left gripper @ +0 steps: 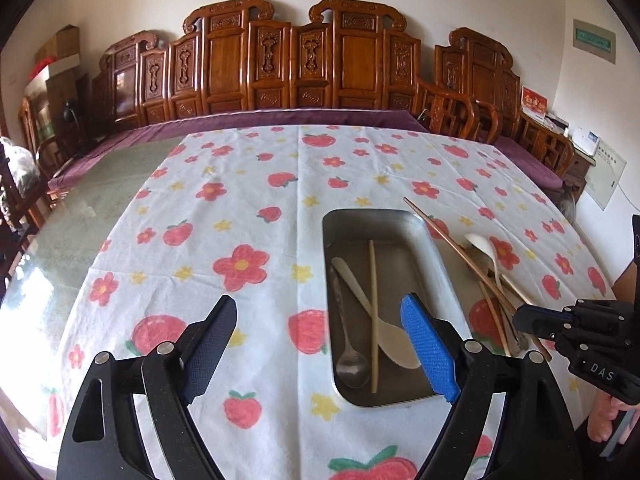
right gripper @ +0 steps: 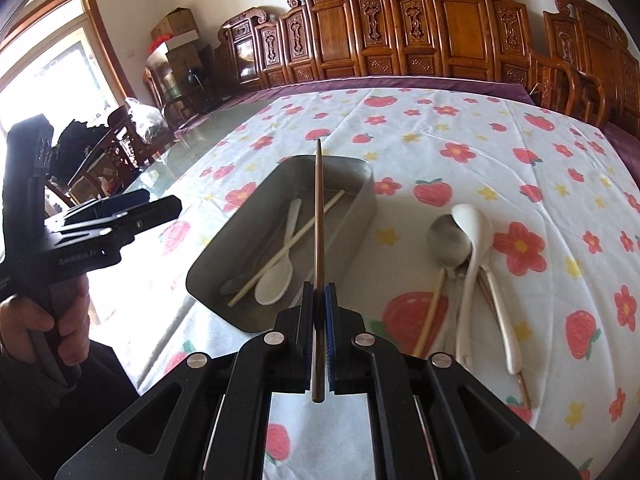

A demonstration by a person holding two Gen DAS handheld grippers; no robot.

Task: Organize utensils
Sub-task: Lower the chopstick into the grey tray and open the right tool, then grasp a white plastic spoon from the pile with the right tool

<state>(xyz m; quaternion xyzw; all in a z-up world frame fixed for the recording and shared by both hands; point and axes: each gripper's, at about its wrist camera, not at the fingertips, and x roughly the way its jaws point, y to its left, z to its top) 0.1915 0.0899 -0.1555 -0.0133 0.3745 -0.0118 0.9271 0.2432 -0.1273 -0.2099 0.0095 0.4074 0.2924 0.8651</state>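
A steel tray [left gripper: 376,213] [right gripper: 362,208] lies on the flowered tablecloth. In it lie a metal spoon [left gripper: 352,364] [right gripper: 234,284], a pale spoon [left gripper: 394,338] [right gripper: 276,276] and a pale chopstick [left gripper: 373,320] [right gripper: 298,235]. My left gripper [left gripper: 318,300] [right gripper: 172,202] stands open over the tray's near left edge, nothing between its fingers. My right gripper [right gripper: 320,286] [left gripper: 520,316] is shut on a dark brown chopstick [right gripper: 318,220] [left gripper: 452,240], which points out over the tray. Right of the tray lie a white ceramic spoon [right gripper: 476,228] [left gripper: 486,248], a metal spoon [right gripper: 448,240], a pale chopstick [right gripper: 430,320] and a brown chopstick [right gripper: 524,392].
The tablecloth [left gripper: 240,208] covers most of a glass-topped table; bare glass [left gripper: 100,200] shows at the left. Carved wooden benches [left gripper: 280,60] with purple cushions line the far wall. Cardboard boxes [right gripper: 176,28] stand in the left corner. A hand [right gripper: 36,320] holds the left gripper's handle.
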